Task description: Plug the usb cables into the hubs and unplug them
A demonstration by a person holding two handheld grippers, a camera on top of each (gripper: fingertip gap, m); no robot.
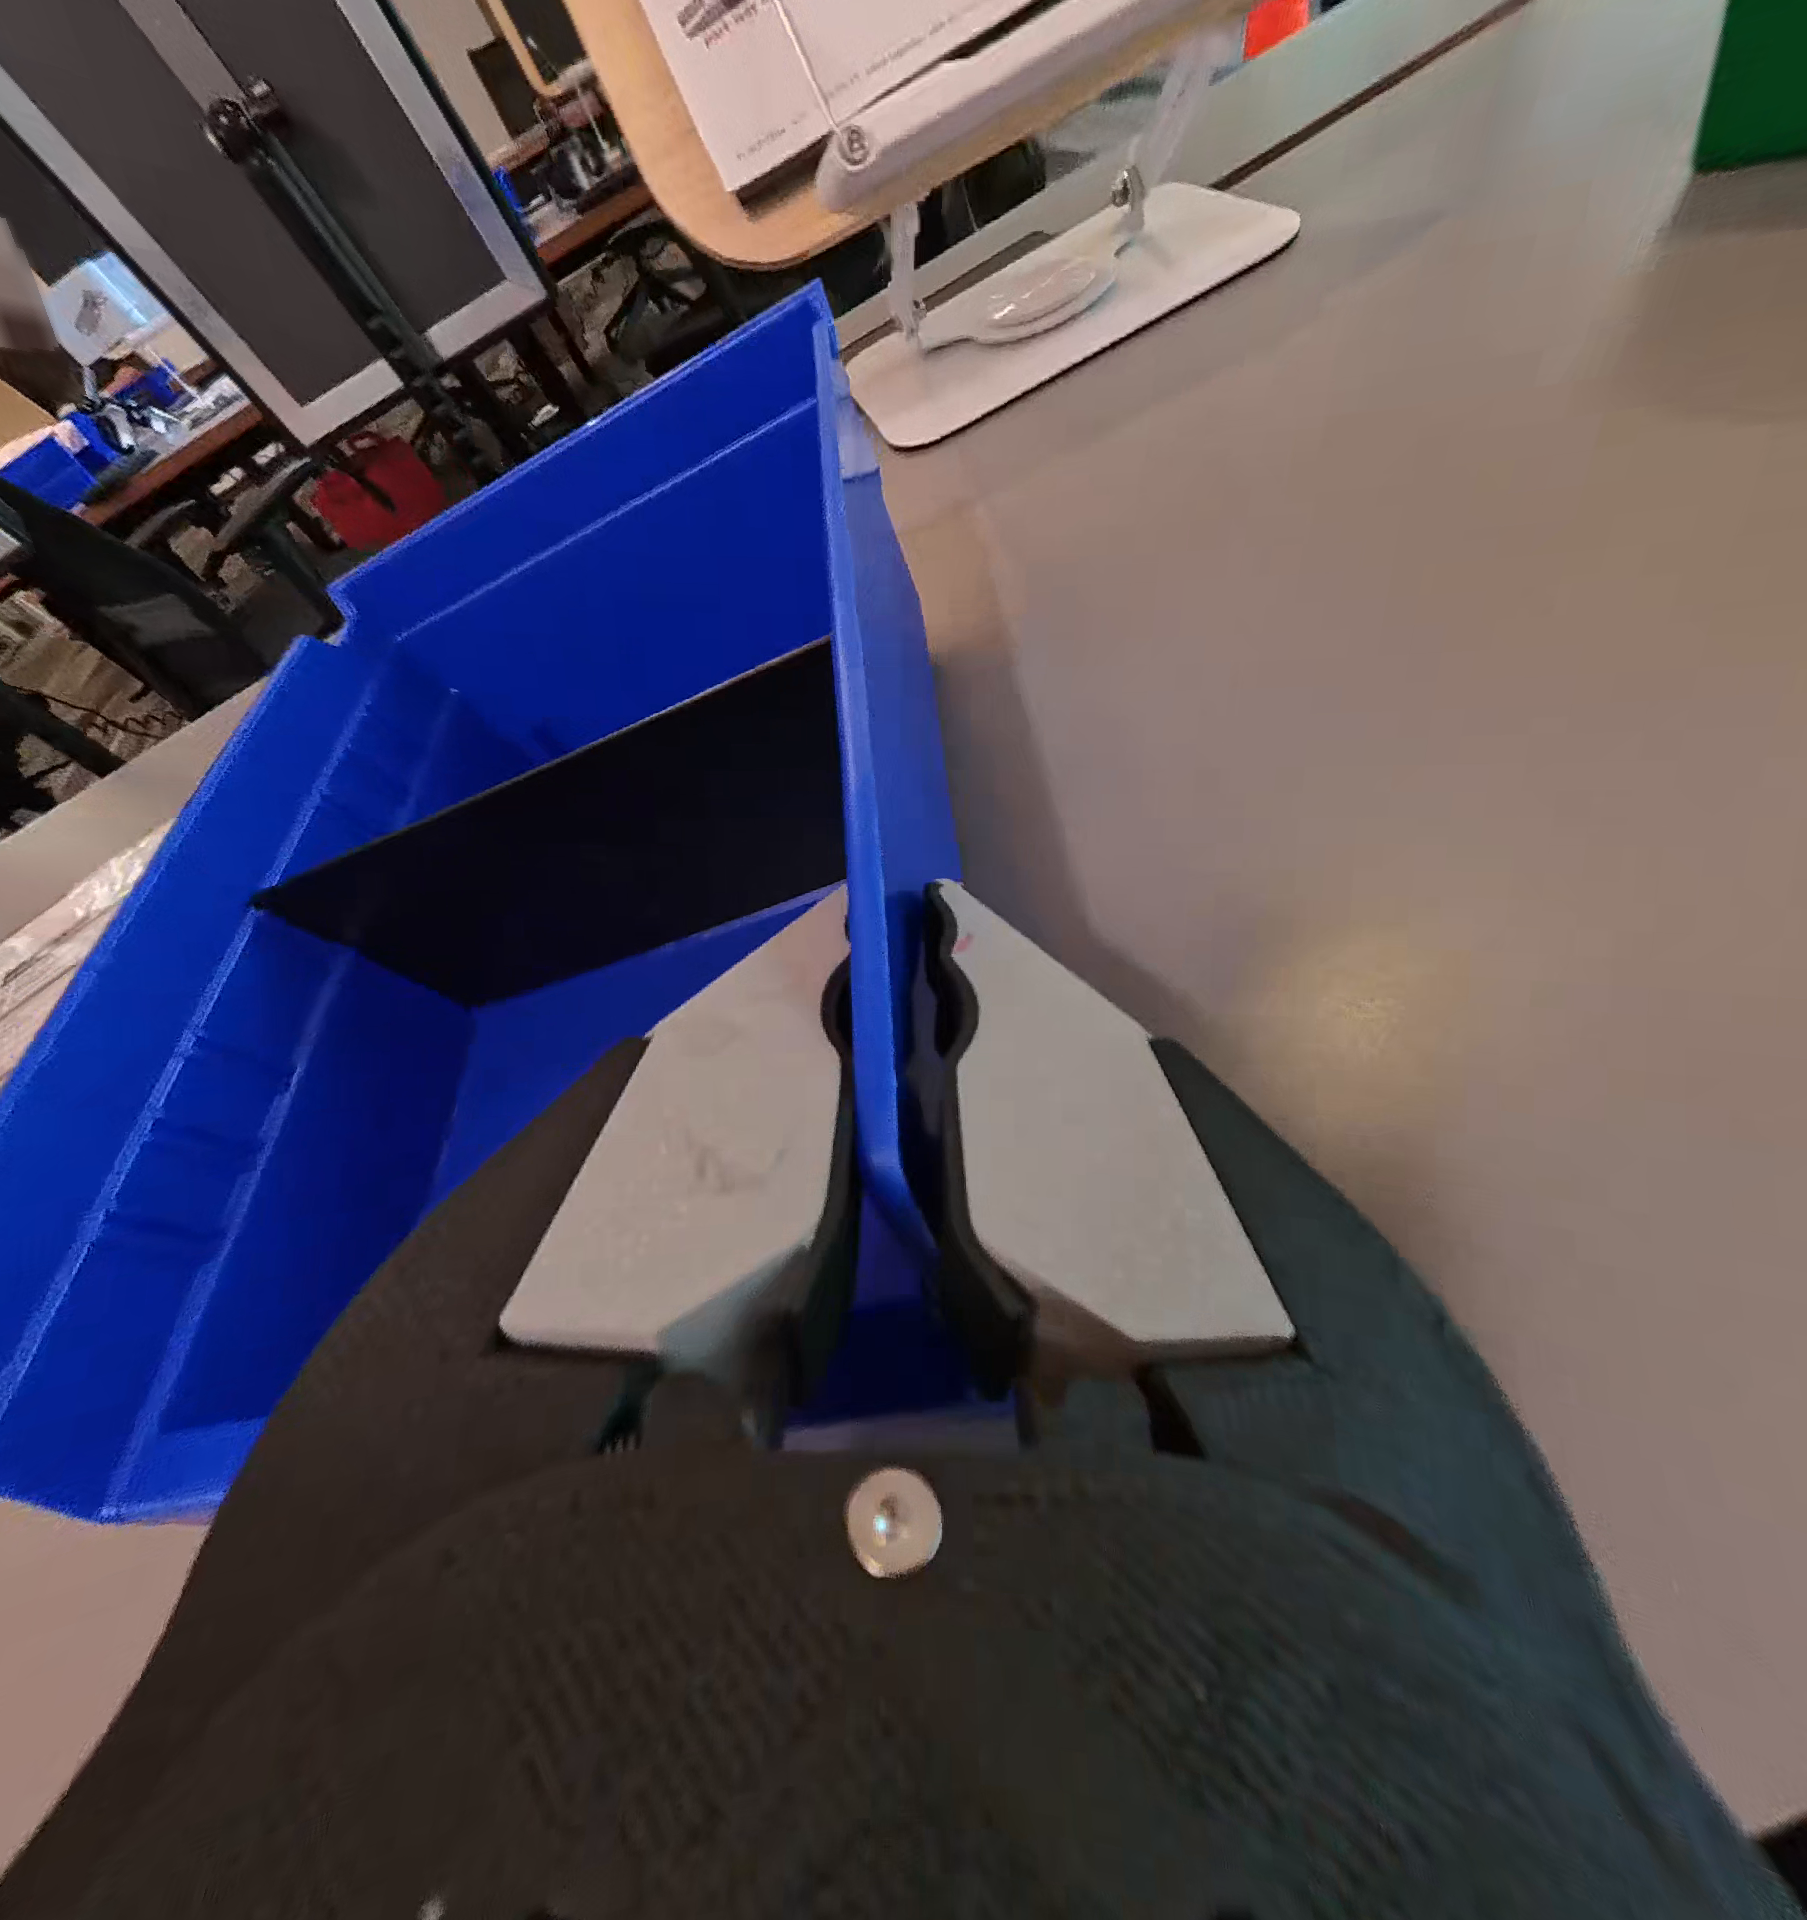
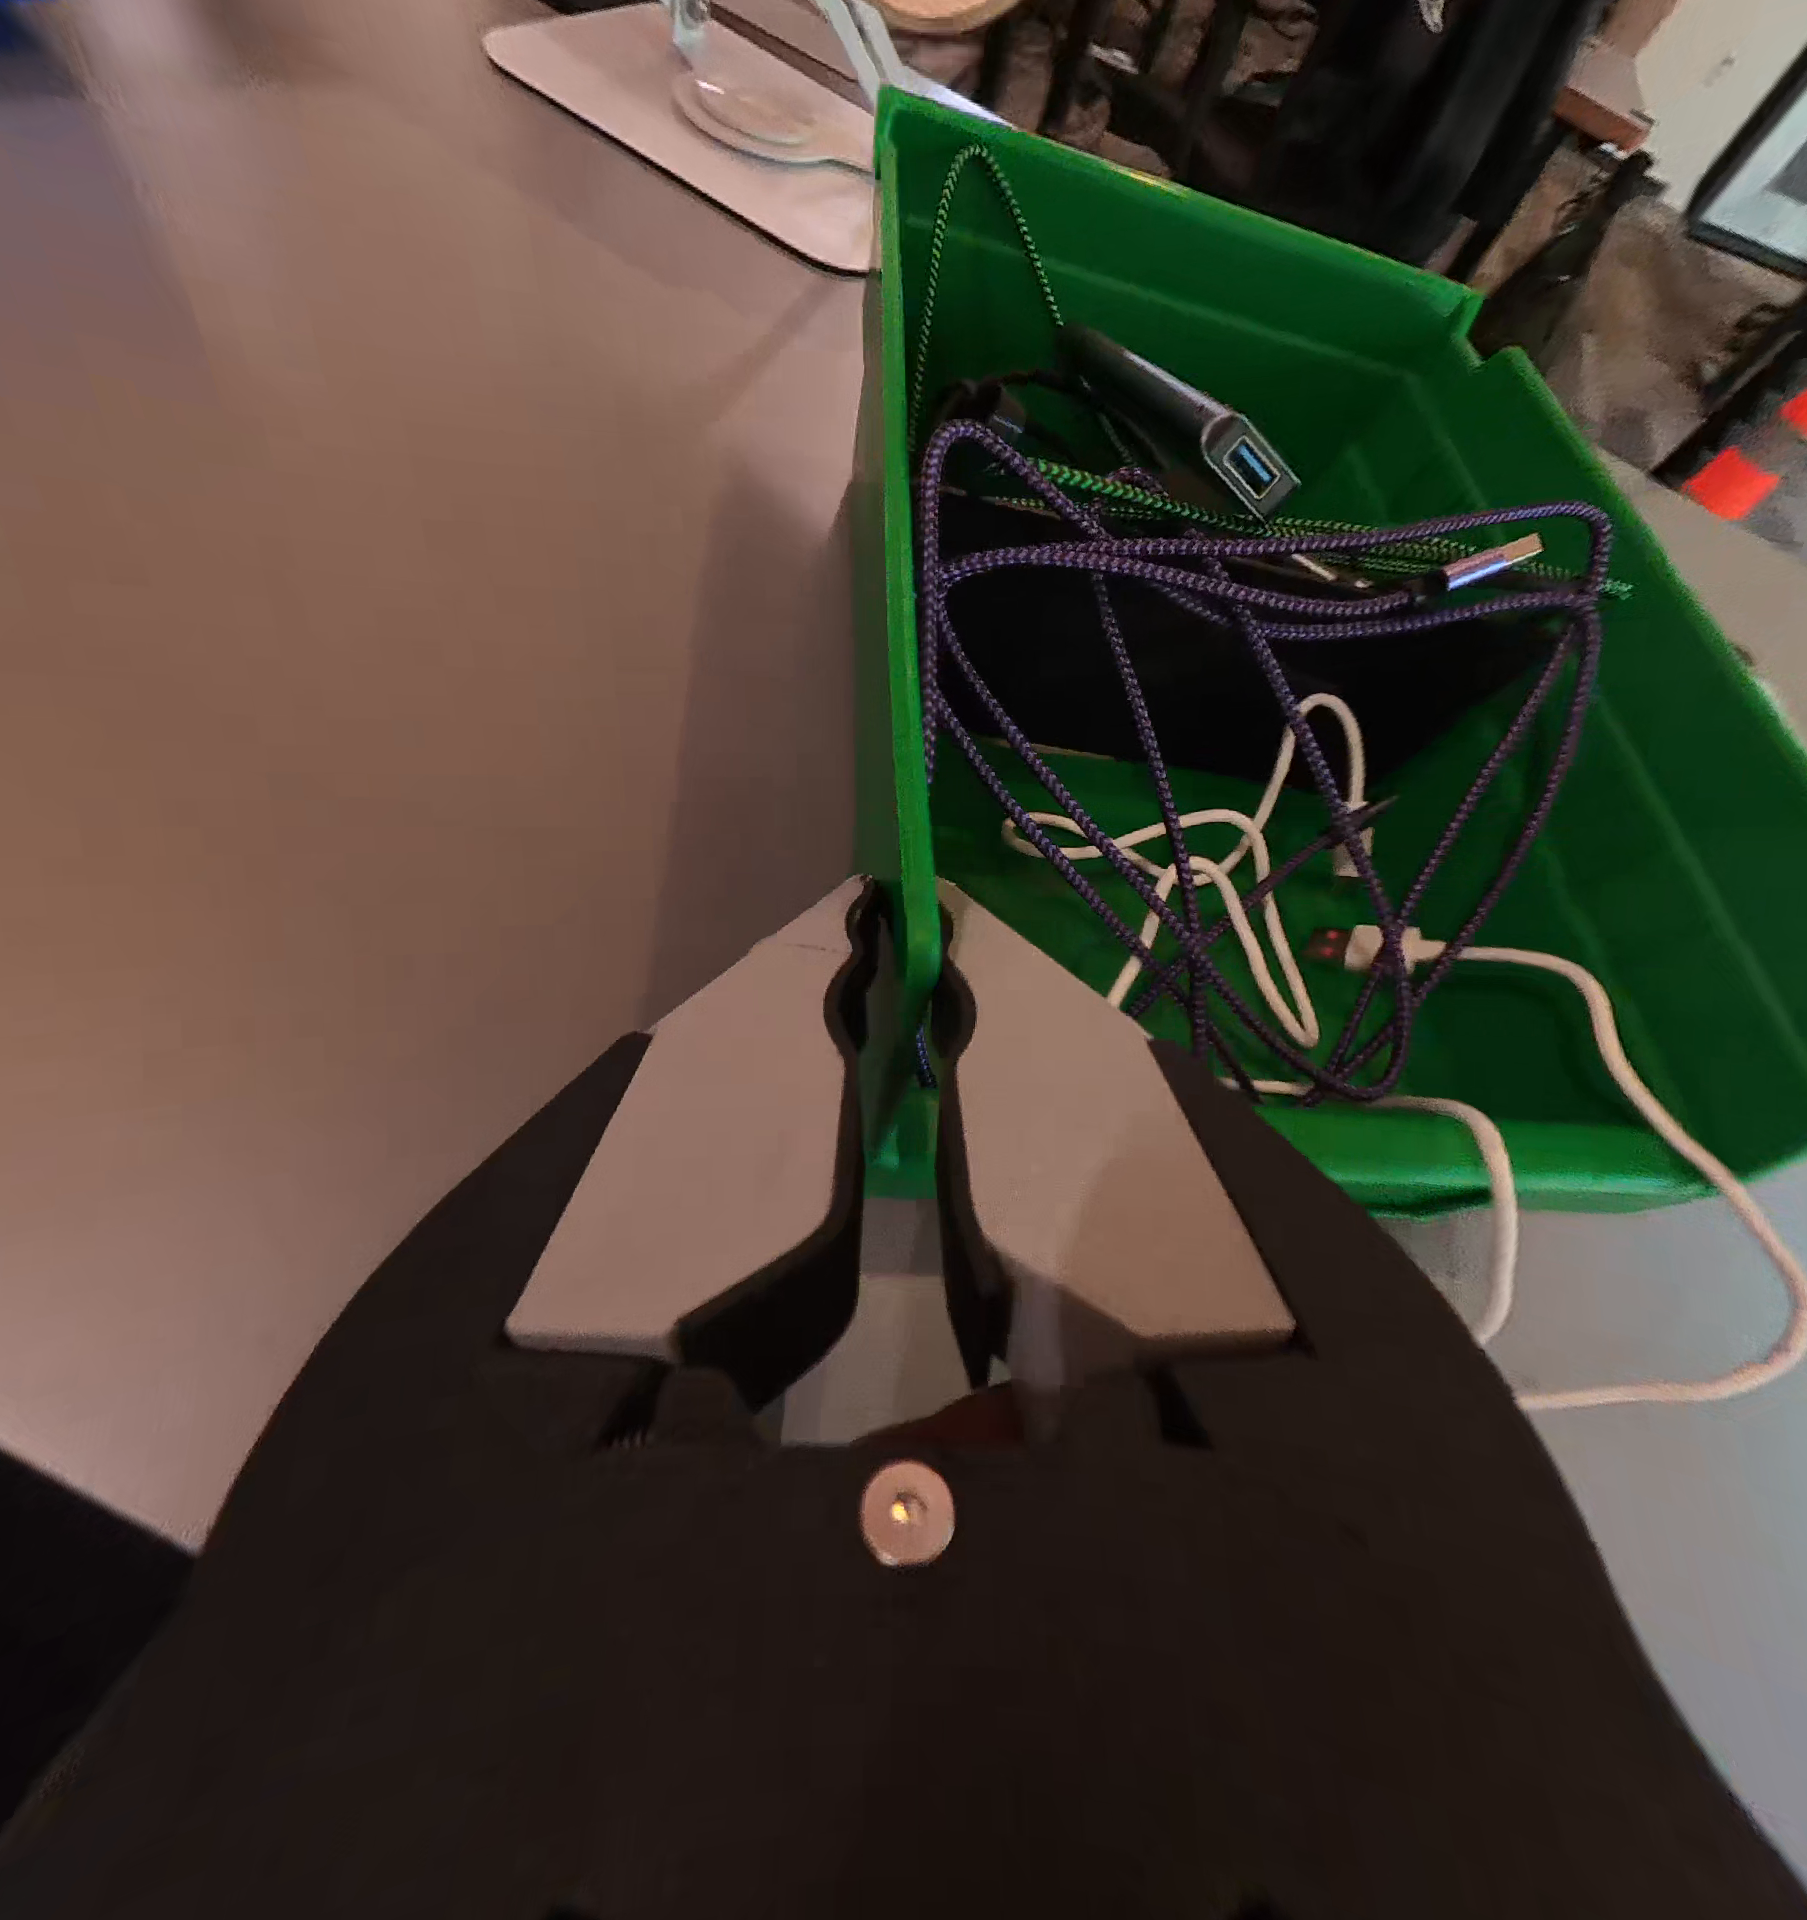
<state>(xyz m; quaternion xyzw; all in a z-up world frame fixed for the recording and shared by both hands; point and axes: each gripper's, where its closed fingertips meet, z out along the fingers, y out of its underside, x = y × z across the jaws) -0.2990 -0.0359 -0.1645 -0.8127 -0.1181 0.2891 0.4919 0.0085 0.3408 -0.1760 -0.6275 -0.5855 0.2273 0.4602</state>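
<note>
Left wrist view: both grippers clamp bin walls

The left gripper (image 1: 888,935) grasps the wall of the empty blue plastic bin (image 1: 608,582). The right gripper (image 2: 904,925) grasps the green plastic bin (image 2: 1242,281) wall; right of its fingers lie the braided purple usb cable (image 2: 992,717), the white usb cable (image 2: 1605,1049) and the grey hub (image 2: 1190,410).

Left gripper (image 1: 891,935): black body with grey finger plates, seen from behind and above, pointing forward and slightly downward. The two fingers (image 1: 712,1122) stand nearly together, pinching the thin side wall of a blue bin (image 1: 608,582) between their black pads. Right gripper (image 2: 904,925): same build and similar pose, its fingers (image 2: 743,1101) closed to a narrow gap, clamping the near wall of a green bin (image 2: 1294,312).
</note>
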